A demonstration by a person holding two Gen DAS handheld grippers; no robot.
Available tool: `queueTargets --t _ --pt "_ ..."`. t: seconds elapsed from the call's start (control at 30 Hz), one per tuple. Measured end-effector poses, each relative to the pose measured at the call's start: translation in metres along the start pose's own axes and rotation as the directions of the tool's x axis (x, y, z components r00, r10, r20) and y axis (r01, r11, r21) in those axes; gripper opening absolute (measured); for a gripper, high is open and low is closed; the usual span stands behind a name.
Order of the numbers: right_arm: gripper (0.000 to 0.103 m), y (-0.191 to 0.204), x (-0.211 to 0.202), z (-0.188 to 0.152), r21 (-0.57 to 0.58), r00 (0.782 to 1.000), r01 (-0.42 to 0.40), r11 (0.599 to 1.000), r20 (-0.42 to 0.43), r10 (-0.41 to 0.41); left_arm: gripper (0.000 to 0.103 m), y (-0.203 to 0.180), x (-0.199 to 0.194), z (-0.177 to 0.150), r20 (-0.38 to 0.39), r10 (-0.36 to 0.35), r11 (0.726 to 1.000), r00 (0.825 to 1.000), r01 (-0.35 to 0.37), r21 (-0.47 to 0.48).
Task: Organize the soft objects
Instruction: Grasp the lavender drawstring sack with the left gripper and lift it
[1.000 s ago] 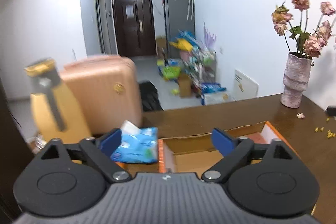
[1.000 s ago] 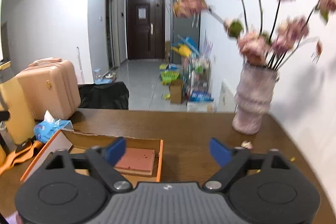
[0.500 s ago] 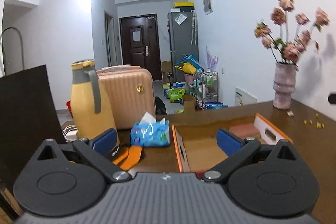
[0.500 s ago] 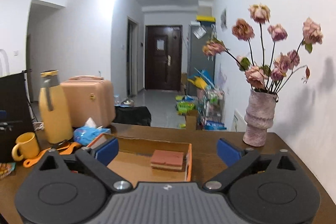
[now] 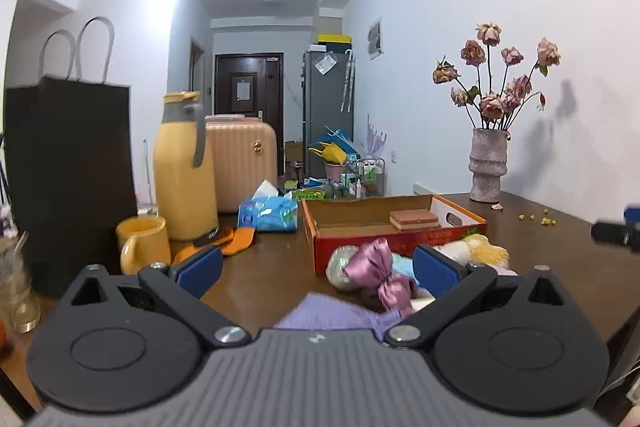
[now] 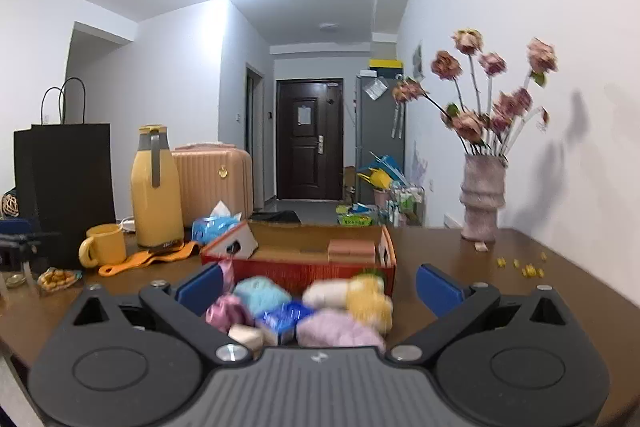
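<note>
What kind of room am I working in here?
Most likely a lived-in flat: a wooden table facing a hallway with a front door, a suitcase and a fridge.

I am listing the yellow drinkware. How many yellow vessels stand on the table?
2: a tall yellow jug left of the cardboard box, and a yellow mug just left of it. Others may be hidden.

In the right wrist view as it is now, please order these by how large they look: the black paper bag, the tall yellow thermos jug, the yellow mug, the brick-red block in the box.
1. Black paper bag
2. Tall yellow thermos jug
3. Yellow mug
4. Brick-red block, close to the mug in apparent size, and it lies farther away, so this last order is unsure.
</note>
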State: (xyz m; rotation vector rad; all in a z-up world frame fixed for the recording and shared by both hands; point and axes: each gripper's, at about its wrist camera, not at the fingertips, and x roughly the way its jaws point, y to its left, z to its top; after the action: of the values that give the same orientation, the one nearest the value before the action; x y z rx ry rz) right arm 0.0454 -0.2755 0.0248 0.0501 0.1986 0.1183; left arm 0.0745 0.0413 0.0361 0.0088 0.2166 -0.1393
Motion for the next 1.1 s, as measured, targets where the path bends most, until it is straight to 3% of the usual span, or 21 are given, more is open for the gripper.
queueTargets --t 0.17,0.43,0.6,0.77,0.93,1.03,1.1 --pt "0.103 0.008 -0.013 -0.021 -0.016 0.998 -0.05 0.999 -0.051 0.049 0.103 -0.003 -0.01 -0.012 -0.026 -0.01 0.999 1.0 0.011 0.052" --pt "0.103 0.022 0.001 -0.027 -0.024 0.996 -0.069 0.997 -0.059 0.067 0.103 0.004 0.018 -0.026 -0.096 0.003 1.0 0.995 0.0 0.03" --pt "0.102 0.036 0.04 -0.035 -0.009 0.987 -0.115 0.993 -0.112 0.113 0.103 0.02 0.063 -0.034 -0.163 0.011 0.999 0.987 -0.005 0.034" --pt "0.095 0.063 0.099 -0.048 0.037 0.956 -0.195 0.98 -0.216 0.198 0.103 0.039 0.121 -0.038 -0.233 -0.046 0.999 0.971 0.043 -0.016" --pt "0.083 0.089 0.158 -0.054 0.114 0.918 -0.252 0.961 -0.287 0.274 0.103 0.056 0.175 -0.04 -0.298 -0.121 0.991 0.947 0.099 -0.088" --pt "0.07 0.094 0.189 -0.056 0.176 0.896 -0.244 0.954 -0.335 0.291 0.103 0.069 0.2 -0.044 -0.36 -0.188 0.976 0.914 0.133 -0.172" --pt "0.063 0.095 0.203 -0.058 0.221 0.882 -0.246 0.944 -0.352 0.313 0.094 0.076 0.211 -0.047 -0.391 -0.248 0.959 0.886 0.167 -0.229"
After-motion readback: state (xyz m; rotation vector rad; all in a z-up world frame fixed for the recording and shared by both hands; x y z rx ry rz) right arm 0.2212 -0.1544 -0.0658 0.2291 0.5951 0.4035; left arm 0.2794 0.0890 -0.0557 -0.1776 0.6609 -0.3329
